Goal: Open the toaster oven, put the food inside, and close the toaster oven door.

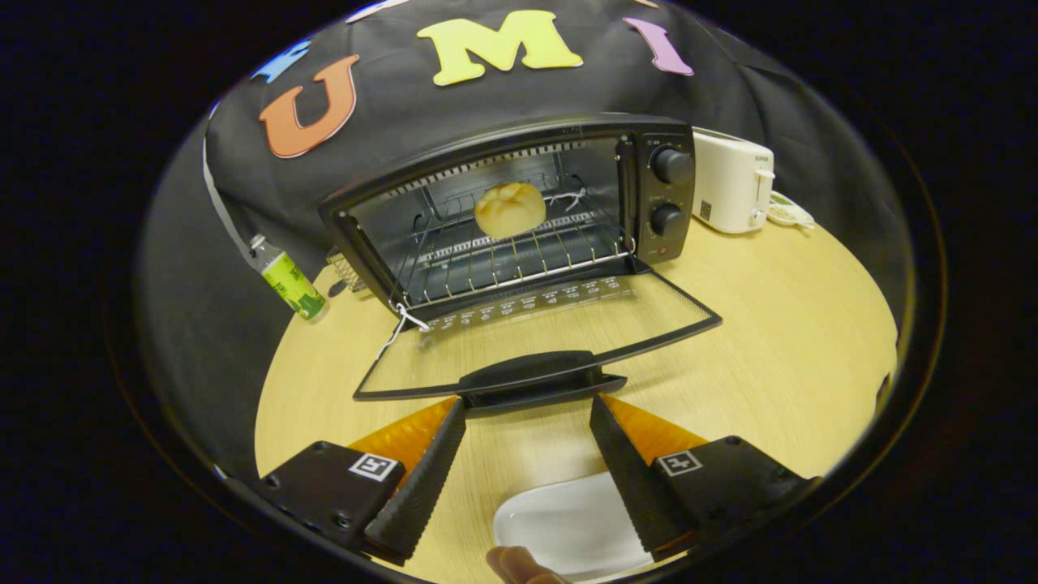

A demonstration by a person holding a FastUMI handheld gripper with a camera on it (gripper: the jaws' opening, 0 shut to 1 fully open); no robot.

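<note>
Toaster oven (519, 203) sits in the upper middle of the frame, on the wooden table (770, 324), with its back toward the black cloth wall. We see its door (535, 341) fully dropped open — the glass panel lies about flat toward us, and the door handle (535, 375) is just ahead of the fingertips.

Food (509, 208) — a pale yellow bun-like piece — rests on the wire rack (519, 259) inside the cavity, roughly centred. Two control knobs (671, 192) sit on the panel at the oven's right side. A white string (397, 324) hangs off the door's left hinge corner.

Gripper (527, 410) is at the bottom of the frame, fingers spread wide and holding nothing; the table shows through the gap. We see the tips just short of the door handle, one to each side of it — contact we cannot tell.

White plate (568, 527) lies low in the frame between the fingers, partly under the right one. A fingertip of a person's hand (519, 565) shows at the plate's near edge.

Upper right: a white toaster (730, 182) just beside the oven, a small dish (791, 212) beyond it. Left of the oven a green-labelled bottle (288, 280) leans by the cloth, with a small wire basket (347, 272) between it and the oven.
</note>
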